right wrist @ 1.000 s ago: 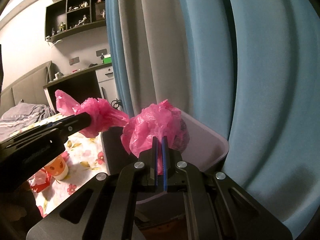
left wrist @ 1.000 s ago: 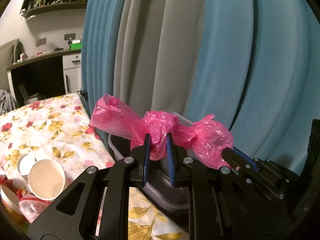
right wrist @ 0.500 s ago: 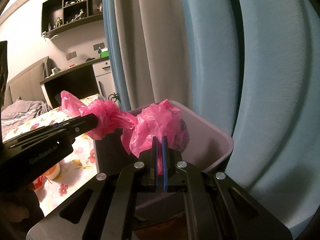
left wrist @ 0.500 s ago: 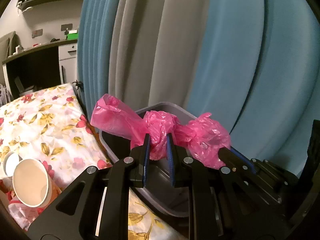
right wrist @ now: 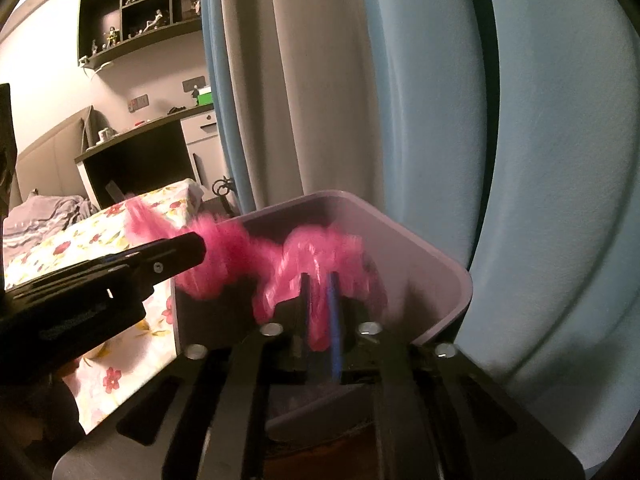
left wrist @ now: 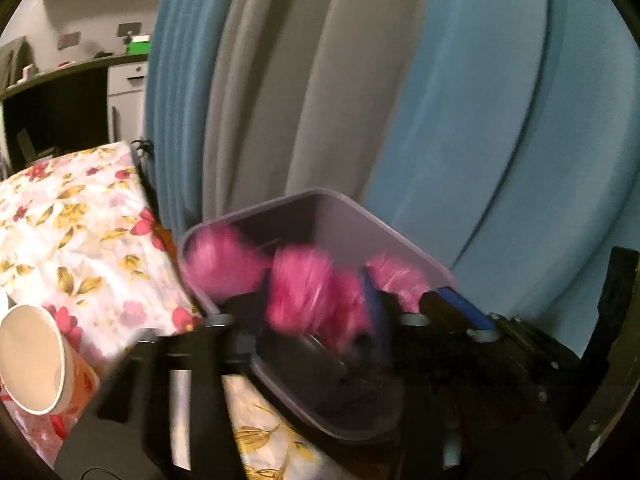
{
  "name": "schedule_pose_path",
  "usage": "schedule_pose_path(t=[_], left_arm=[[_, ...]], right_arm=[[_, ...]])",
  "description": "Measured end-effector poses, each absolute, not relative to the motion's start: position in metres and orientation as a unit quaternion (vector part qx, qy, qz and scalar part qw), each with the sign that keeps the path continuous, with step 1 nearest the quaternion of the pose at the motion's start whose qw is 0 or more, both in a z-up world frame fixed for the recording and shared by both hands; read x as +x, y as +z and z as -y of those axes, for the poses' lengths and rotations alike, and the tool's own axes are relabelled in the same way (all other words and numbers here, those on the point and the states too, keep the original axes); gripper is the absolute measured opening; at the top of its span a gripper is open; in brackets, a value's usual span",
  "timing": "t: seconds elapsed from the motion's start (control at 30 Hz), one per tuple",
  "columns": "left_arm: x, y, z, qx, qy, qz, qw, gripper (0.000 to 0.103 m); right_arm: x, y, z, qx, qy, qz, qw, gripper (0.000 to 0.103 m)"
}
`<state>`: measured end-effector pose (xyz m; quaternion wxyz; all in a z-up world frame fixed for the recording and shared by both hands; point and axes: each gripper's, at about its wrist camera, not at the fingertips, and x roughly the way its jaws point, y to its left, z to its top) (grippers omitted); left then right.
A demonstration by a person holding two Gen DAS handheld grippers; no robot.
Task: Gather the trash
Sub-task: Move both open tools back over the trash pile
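While both jaws opening, left gripper and right gripper straddle pink bag over bin

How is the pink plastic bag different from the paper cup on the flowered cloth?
The pink plastic bag is crumpled, soft and blurred with motion over the open bin; the paper cup is stiff, smooth and lies tipped on the flowered cloth. The bag is bright pink; the cup is cream inside. The bag sits between gripper fingers; nothing touches the cup.
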<state>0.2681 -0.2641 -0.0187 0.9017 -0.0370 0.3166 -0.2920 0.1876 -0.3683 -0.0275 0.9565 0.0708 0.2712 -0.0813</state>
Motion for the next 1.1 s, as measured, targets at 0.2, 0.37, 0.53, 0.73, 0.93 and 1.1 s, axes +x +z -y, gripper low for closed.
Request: schedule_pose_path(t=[0.2,0.37,0.53,0.73,0.93,1.1], left_arm=[[0.263,-0.013,0.25,-0.048,-0.263,-0.298,0.916,0.078],[0.249,-0.006,0.238,-0.043,-0.24,-0.283,0.928,0.082],[0.235,-0.001,0.223,-0.042,-0.222,-0.276,0.934,0.083],[0.209,0.008,0.196,-0.043,-0.194,-0.262,0.944,0.083],[0.171,0.019,0.165,-0.035,-0.167,-0.249,0.953,0.083],[0.13,0.021,0.124,-0.033,-0.141,-0.244,0.959,0.083]], right_arm=[[0.18,-0.024,0.37,0.072,-0.086,-0.263,0.958,0.047],[0.168,-0.018,0.367,0.061,-0.096,-0.247,0.962,0.065],[0.158,-0.012,0.361,0.052,-0.105,-0.232,0.966,0.081],[0.139,-0.004,0.352,0.048,-0.109,-0.209,0.971,0.087],[0.12,0.001,0.335,0.053,-0.103,-0.194,0.974,0.089],[0.103,0.002,0.308,0.049,-0.069,-0.189,0.978,0.089]])
